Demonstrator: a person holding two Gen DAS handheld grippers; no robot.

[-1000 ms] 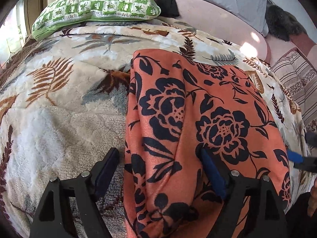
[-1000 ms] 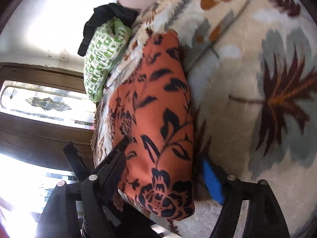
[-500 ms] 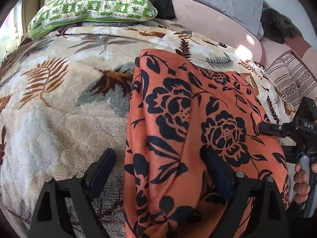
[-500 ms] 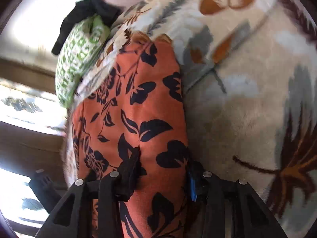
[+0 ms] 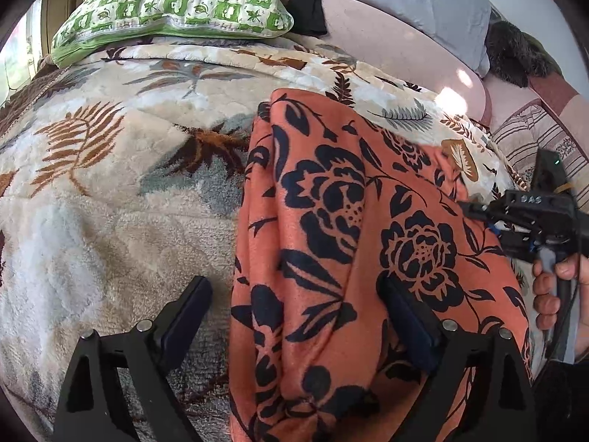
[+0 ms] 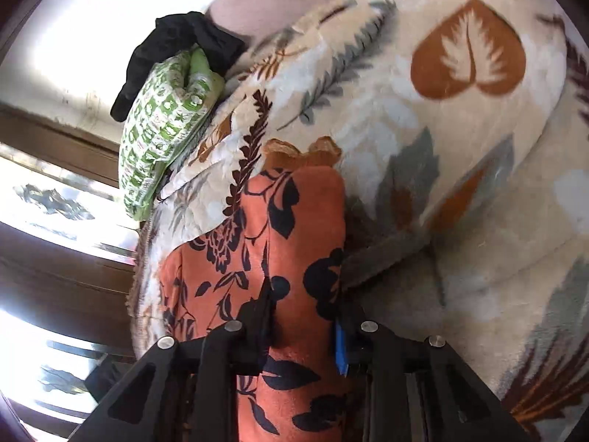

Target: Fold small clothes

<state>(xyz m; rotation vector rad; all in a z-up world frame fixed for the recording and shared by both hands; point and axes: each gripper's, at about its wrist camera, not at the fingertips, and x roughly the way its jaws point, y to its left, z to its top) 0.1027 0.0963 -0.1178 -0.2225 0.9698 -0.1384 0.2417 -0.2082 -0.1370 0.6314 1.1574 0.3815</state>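
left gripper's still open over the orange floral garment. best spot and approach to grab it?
Grip the near left edge of the orange floral garment, where it stands as a raised, doubled fold. The open left gripper already straddles that ridge from the near end, so probably push forward and close. The right gripper is shut on the opposite edge.

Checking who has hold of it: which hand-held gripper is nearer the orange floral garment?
Right. The right hand-held gripper is clamped on the orange black-flowered fabric garment's edge; the left hand-held gripper sits open, straddling its left fold.
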